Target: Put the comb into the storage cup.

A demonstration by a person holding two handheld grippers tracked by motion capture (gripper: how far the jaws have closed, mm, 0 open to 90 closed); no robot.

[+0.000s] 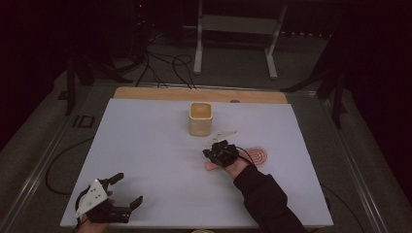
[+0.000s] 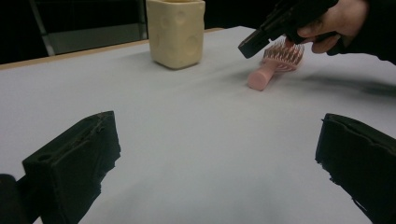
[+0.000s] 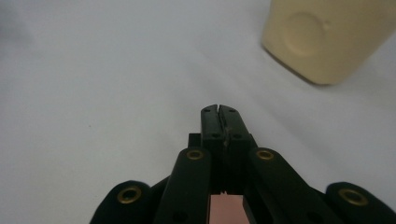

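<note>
Right gripper (image 1: 217, 151) closed tight; left gripper (image 1: 127, 189) spread wide.

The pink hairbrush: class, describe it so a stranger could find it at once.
On the white table top, look right of the cream square cup. The pink plastic hairbrush lies flat beside it, bristles up, under the right hand-held gripper. It is the one pink thing there.

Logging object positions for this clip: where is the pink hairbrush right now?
In the high view the pink hairbrush lies on the white table, right of centre, just in front of the cream cup, under the right hand-held gripper.
</note>
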